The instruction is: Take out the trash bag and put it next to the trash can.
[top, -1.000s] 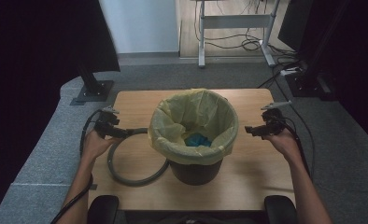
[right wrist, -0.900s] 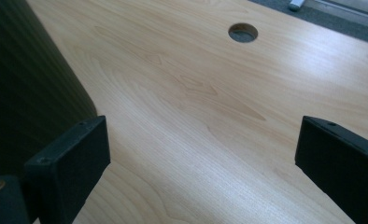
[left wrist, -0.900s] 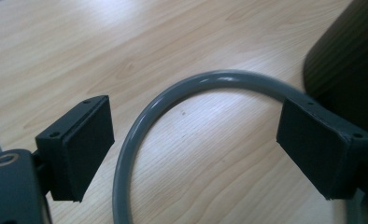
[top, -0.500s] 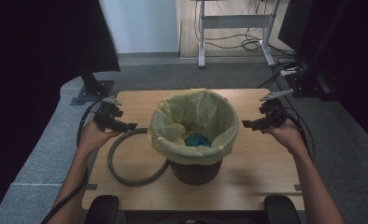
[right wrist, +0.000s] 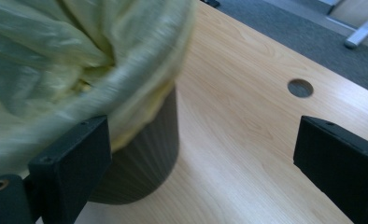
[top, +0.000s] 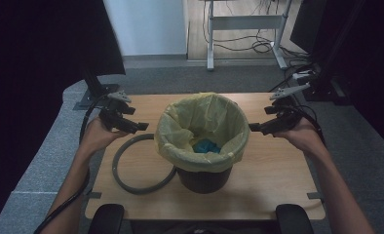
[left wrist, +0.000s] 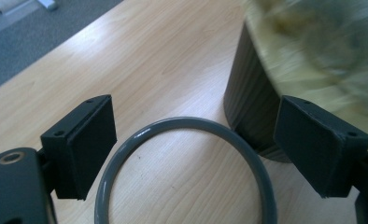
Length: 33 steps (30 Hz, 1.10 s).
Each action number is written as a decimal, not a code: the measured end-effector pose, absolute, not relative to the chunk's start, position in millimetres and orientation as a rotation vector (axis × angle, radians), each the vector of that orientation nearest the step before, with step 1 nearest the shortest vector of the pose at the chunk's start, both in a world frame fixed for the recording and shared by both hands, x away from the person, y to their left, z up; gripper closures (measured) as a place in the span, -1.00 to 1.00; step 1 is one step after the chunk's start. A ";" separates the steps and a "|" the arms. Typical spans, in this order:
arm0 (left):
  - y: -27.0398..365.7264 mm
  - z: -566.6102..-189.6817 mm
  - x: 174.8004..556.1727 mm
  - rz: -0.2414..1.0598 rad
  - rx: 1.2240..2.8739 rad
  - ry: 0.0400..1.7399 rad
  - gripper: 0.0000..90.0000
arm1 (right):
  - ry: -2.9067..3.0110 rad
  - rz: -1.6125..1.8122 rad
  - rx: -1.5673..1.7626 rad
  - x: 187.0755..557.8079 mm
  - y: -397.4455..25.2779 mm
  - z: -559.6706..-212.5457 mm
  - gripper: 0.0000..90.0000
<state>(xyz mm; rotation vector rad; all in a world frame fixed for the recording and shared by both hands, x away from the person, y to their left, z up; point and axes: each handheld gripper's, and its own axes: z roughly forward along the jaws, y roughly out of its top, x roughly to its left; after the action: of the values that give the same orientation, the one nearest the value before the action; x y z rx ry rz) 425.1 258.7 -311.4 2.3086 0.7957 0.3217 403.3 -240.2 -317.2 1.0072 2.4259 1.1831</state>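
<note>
With both jaws spread wide and empty, the left hand-held gripper point(top: 140, 126) and right hand-held gripper point(top: 252, 127) should pinch the yellow bag point(top: 200, 127) only at its folded rim, evenly on opposite sides of the bin point(top: 203, 178).

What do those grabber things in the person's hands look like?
Each hand holds a black gripper: the left gripper and the right gripper. Each has two flat, blocky black jaws with small screw holes. A grey three-cornered plate sits on top of each, and a black cable trails away. The person's forearms are bare, with no sleeves showing.
</note>
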 end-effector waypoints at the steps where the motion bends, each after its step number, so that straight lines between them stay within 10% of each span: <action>1: 257.4 -308.0 422.9 0.326 2.311 0.784 -0.72 | 2.426 1.175 0.994 401.4 -239.3 -314.0 -0.89; 33: 175.3 -266.2 351.8 0.146 2.365 0.319 -0.73 | 2.709 1.284 0.512 335.9 -162.2 -279.1 -0.77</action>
<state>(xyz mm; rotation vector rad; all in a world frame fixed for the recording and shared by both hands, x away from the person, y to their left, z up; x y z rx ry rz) 351.8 175.3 -266.2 2.3652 0.3185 0.1458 335.9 -162.2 -279.1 0.5119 2.7089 1.2837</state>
